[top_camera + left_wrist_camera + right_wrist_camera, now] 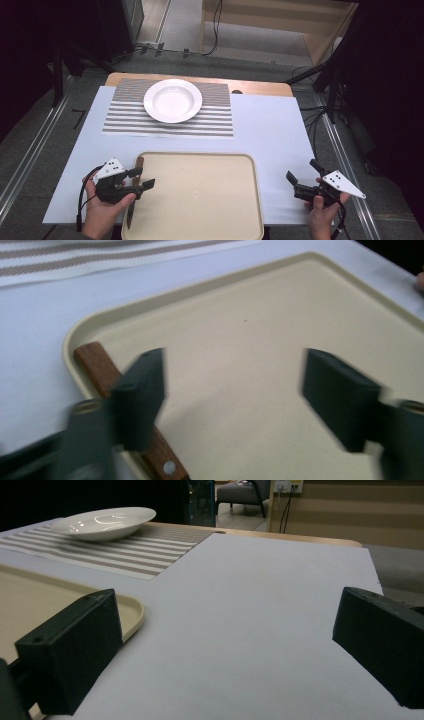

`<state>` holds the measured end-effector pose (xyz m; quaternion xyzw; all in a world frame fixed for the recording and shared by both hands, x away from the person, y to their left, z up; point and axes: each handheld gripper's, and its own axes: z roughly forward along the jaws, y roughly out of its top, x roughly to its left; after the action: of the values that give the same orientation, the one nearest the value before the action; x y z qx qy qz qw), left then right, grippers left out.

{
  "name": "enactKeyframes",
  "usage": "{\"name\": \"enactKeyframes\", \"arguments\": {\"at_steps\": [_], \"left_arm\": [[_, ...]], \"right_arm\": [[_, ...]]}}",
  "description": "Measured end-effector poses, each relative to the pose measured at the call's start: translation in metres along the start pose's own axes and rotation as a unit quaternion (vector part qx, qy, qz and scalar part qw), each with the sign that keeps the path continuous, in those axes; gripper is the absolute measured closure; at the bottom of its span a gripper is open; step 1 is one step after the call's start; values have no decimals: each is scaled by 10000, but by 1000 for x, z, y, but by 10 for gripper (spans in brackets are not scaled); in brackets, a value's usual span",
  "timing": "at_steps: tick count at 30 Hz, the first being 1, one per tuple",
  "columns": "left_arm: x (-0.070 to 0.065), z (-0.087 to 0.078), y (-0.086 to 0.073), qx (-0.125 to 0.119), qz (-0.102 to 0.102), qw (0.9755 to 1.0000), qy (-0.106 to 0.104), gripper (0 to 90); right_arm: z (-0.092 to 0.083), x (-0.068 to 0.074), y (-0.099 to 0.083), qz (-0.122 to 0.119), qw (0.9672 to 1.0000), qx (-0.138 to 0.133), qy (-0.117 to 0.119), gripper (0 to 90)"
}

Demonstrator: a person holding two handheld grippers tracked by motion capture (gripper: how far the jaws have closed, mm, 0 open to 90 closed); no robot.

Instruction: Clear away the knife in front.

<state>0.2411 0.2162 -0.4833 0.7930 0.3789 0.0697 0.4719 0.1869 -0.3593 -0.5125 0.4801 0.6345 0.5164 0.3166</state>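
Observation:
A beige tray (200, 195) lies at the table's front middle. A knife with a brown wooden handle (102, 371) rests along the tray's left rim (138, 165), its blade towards the front edge. My left gripper (141, 179) hovers open over the tray's left side, its one jaw just above the knife handle, nothing between the jaws (232, 390). My right gripper (302, 172) is open above the bare white sheet right of the tray, holding nothing (227, 645). A white bowl-like plate (172, 100) sits on a striped placemat (215, 117) at the back.
The white sheet (272, 130) covers most of the table, with a wooden edge (260, 87) showing behind it. The floor, cables and dark stands surround the table; metal rails run along both sides.

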Motion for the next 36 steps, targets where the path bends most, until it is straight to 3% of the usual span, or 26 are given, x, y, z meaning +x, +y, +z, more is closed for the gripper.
{"name": "enactKeyframes", "arguments": {"at_steps": [2,3,4,10,27,36], "left_arm": [[0,-1,0,-60,59,9999,-111,39],[0,-1,0,-60,59,9999,-111,0],[1,-5,0,-208,52,9997,-144,0],[2,-11,0,-442,142,9989,-34,0],[19,-28,-2,-662,113,9973,281,0],[34,-43,-3,-827,13,9951,536,0]], "right_arm": [[0,0,0,-2,10000,6,-4,0],[0,0,0,-2,10000,6,-4,0],[0,0,0,0,10000,1,-2,0],[0,0,0,21,10000,5,-5,0],[0,0,0,13,10000,6,2,0],[0,0,0,12,10000,6,0,0]]}}
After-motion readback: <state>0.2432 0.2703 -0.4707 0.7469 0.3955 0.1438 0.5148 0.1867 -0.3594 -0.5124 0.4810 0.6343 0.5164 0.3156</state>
